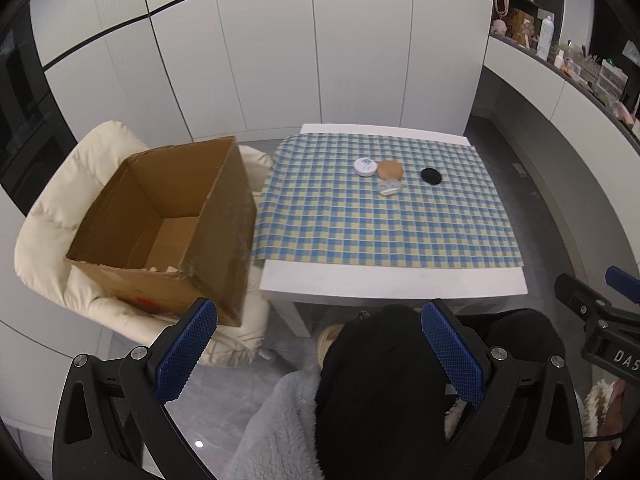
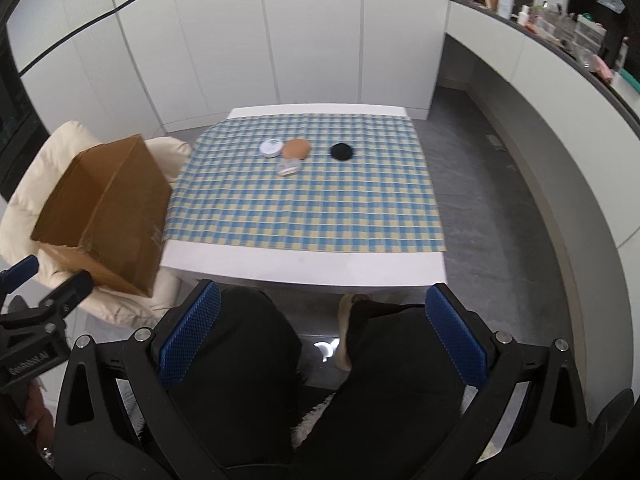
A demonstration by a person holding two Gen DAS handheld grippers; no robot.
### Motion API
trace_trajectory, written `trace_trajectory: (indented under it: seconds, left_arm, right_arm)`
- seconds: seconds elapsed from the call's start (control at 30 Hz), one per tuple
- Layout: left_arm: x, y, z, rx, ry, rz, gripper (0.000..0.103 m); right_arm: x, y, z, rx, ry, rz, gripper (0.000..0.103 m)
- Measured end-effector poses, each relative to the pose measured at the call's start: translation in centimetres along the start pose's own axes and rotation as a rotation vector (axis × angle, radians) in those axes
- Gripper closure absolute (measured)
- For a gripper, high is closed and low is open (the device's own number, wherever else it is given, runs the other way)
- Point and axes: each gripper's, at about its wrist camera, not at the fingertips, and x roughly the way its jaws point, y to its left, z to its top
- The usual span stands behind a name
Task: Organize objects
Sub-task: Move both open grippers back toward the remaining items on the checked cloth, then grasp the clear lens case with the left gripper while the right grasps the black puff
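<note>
The left gripper is held low over the person's lap with its blue-padded fingers spread wide and nothing between them. The right gripper hangs the same way, its fingers released and empty above the dark trousers.

Well ahead of both pairs of fingers stands a white tabletop covered by a blue-and-yellow checked cloth. On the far part of the cloth lie four small things. A white round tin with a green leaf print sits just beside a tan round puff, the two touching or nearly so. A small clear case lies on the near side of the puff, close against it. A black round pad rests apart from that cluster, toward the right finger's side.

Beyond the left finger of the left gripper, an open cardboard box sits tilted on a cream padded chair, just beside the tabletop's left edge. Its inside looks largely bare, with a scrap of something pale at the near bottom corner.

In the left wrist view the right gripper's black frame pokes in past the right finger; in the right wrist view the left gripper's frame shows beyond the left finger. A grey fleece sleeve lies below the left gripper's fingers.
</note>
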Motion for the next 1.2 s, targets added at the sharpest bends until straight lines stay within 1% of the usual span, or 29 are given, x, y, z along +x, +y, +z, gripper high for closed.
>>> trace_trajectory:
  seconds: [0.13, 0.2, 0.27, 0.47, 0.63, 0.73, 0.93, 1.03, 1.2]
  left_arm:
    - [0.5, -0.4, 0.3, 0.002, 0.001, 0.002, 0.001]
    - [0.9, -0.6, 0.5, -0.005, 0.001, 0.009, 0.001]
    - [1.3, -0.9, 0.8, -0.001, 0.003, 0.013, 0.001]
    - [2.5, -1.5, 1.9, -0.007, 0.011, 0.0, 0.001]
    - [3.7, -2.8, 2.5, 0.038, 0.003, 0.042, 0.001]
    - [4.7, -3.5, 2.9, 0.052, 0.015, 0.038, 0.001]
    - [7.5, -4.2, 4.5, 0.048, 0.036, 0.031, 0.001]
    - [9.0, -4.4, 5.4, 0.047, 0.039, 0.03, 0.001]
    - [12.3, -5.1, 6.5, 0.039, 0.054, 0.022, 0.001]
  right_arm:
    - [0.4, -0.4, 0.1, 0.006, -0.005, -0.028, 0.0]
    - [0.7, -0.3, 0.1, -0.008, -0.015, -0.057, 0.0]
    - [1.2, -0.2, 0.2, -0.018, -0.021, -0.065, 0.0]
    - [2.6, -1.2, 0.7, 0.003, -0.012, -0.049, 0.0]
    - [3.8, -2.0, 0.9, 0.02, 0.0, -0.034, 0.0]
    - [5.0, -2.3, 1.2, 0.024, 0.014, -0.032, 0.0]
    - [7.8, -3.1, 2.7, 0.024, 0.032, -0.048, 0.0]
    - [9.7, -3.5, 3.5, 0.031, 0.043, -0.042, 0.0]
    - [13.4, -4.3, 4.9, 0.042, 0.088, -0.044, 0.0]
